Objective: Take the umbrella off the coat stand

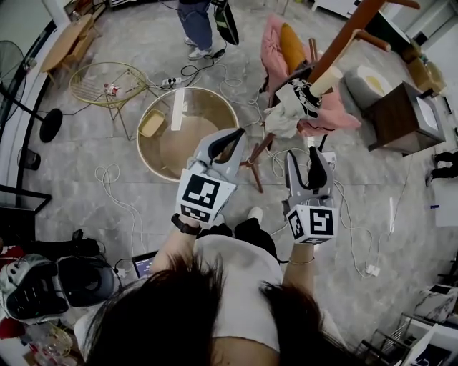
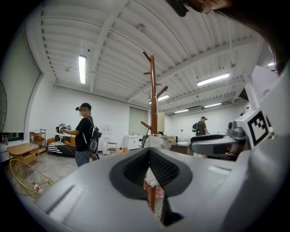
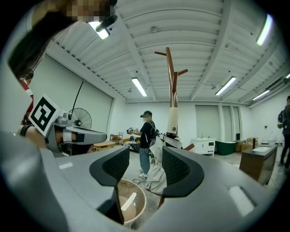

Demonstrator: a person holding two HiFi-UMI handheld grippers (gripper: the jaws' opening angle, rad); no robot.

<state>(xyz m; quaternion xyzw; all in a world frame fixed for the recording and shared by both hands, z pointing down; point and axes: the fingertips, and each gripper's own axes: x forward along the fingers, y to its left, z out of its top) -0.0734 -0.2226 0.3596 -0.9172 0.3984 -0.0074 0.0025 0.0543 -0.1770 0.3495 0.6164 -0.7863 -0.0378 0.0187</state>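
Note:
The wooden coat stand (image 1: 343, 39) leans across the upper right of the head view, hung with pink cloth (image 1: 325, 114) and a white bag (image 1: 290, 104). A cream rolled thing on its pole looks like the folded umbrella (image 1: 325, 80). Both grippers are held level in front of the stand and touch nothing. My left gripper (image 1: 236, 136) is shut and empty; its view looks past its tip (image 2: 148, 152) to the stand (image 2: 153, 90) and umbrella (image 2: 160, 121). My right gripper (image 1: 306, 159) is open with nothing between its pads (image 3: 146, 152); stand (image 3: 171, 77) and umbrella (image 3: 172, 120) are beyond.
A round gold-rimmed table (image 1: 187, 132) stands left of the stand's base, a yellow wire table (image 1: 107, 82) further left. Cables (image 1: 114, 186) trail over the floor. A person (image 1: 197, 21) stands at the far side. A dark cabinet (image 1: 401, 114) is at right.

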